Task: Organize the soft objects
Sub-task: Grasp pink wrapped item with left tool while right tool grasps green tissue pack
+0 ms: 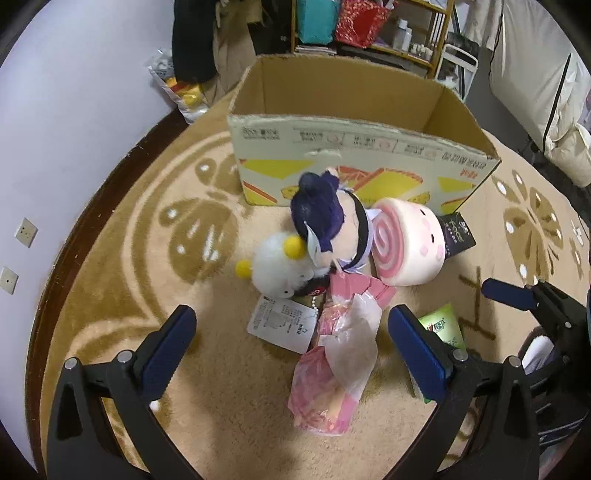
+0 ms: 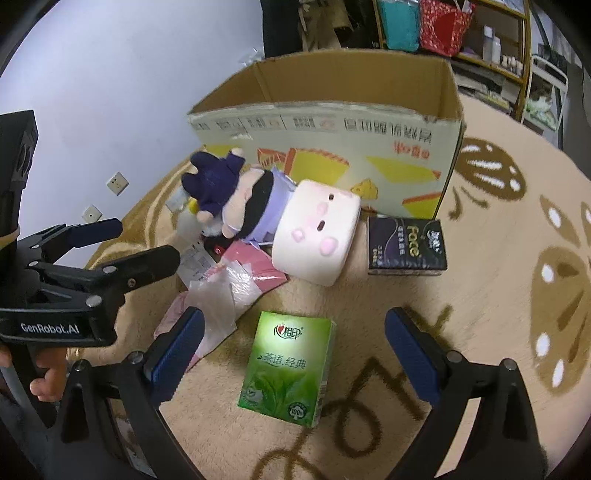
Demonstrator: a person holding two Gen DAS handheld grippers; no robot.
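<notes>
My left gripper hangs open over a pink plastic-wrapped pack lying between its fingers. Just beyond it are a white fluffy plush with yellow balls, a doll with dark blue hair and a pink swirl roll plush. All sit in front of an open cardboard box. My right gripper is open above a green tissue pack. A black tissue pack lies beside the roll plush, near the box.
Everything lies on a beige rug with brown patterns. A white wall with sockets runs along the left. Shelves with bags stand behind the box. A hand holds the left gripper.
</notes>
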